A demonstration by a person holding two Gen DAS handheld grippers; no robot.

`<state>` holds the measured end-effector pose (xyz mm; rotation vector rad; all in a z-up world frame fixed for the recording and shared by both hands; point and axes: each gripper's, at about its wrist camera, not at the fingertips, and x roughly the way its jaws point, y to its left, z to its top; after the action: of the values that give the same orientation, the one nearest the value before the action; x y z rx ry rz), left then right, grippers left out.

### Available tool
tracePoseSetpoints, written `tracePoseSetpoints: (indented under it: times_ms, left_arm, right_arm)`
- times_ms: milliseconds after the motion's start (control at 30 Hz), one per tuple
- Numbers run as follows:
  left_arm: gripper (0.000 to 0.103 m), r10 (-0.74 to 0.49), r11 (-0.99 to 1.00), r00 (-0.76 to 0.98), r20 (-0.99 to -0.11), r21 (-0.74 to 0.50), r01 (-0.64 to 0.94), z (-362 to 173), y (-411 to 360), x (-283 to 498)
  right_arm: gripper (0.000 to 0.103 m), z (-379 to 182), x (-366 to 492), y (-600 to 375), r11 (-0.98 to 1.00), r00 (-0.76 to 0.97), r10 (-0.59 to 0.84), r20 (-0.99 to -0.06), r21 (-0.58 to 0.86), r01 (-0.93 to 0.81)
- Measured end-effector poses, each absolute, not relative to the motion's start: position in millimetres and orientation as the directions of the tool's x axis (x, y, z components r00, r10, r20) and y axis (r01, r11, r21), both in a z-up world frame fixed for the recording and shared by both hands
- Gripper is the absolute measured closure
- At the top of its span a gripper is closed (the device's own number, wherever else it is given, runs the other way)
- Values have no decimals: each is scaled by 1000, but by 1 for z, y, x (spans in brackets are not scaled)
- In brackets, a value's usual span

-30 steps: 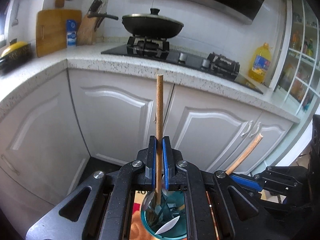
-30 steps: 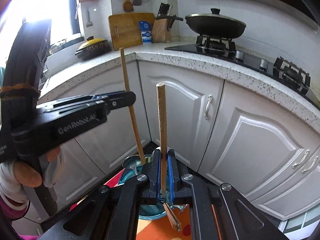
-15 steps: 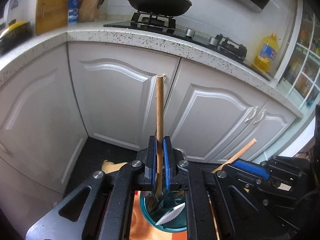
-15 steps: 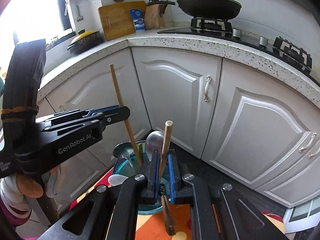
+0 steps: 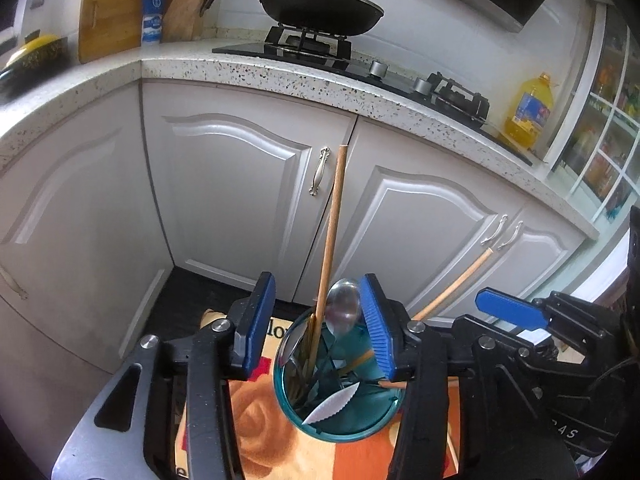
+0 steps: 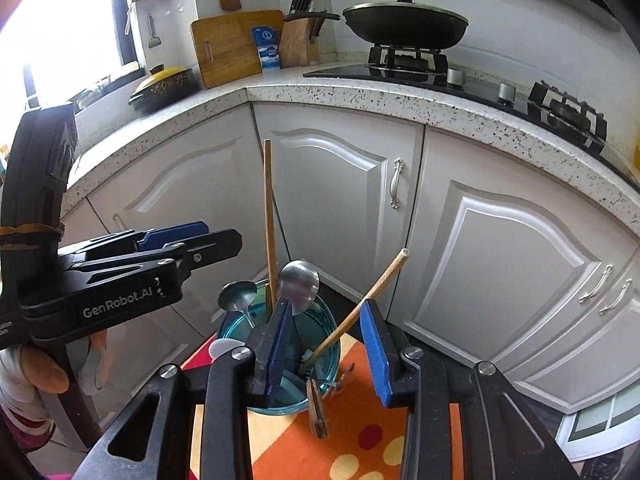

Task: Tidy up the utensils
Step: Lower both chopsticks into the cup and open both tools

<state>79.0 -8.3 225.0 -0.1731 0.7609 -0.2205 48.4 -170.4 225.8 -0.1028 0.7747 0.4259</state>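
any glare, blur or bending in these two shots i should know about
Right wrist view: the window at upper left is blown out to white, washing out that corner. Left wrist view: the yellow-lidded pot at the left edge is smeared and soft. Both views: fisheye bends the countertop into an arc, with dark corners; the teal cup stays sharp.

A lidded black pan [image 6: 405, 26] sat on the gas hob [image 6: 456, 80], set in a speckled counter [image 6: 360, 100]. In the corner a cutting board [image 6: 230, 46] leaned on the wall, with a blue packet [image 6: 267, 53] and a knife block [image 6: 298, 42] beside it. A yellow pot [image 6: 166, 86] stood further left. An oil bottle [image 5: 530, 110] stood past the hob. White cabinet doors [image 6: 340, 200] ran below.
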Motion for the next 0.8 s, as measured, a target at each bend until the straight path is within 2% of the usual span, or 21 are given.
tracePoseSetpoints:
  times_ms: [800]
  left_arm:
    - [57,-223,975,762,-608,-146,168,250,-23,10]
  right_arm:
    - [63,250,-10,-179,909,684,337,-647,35,-415]
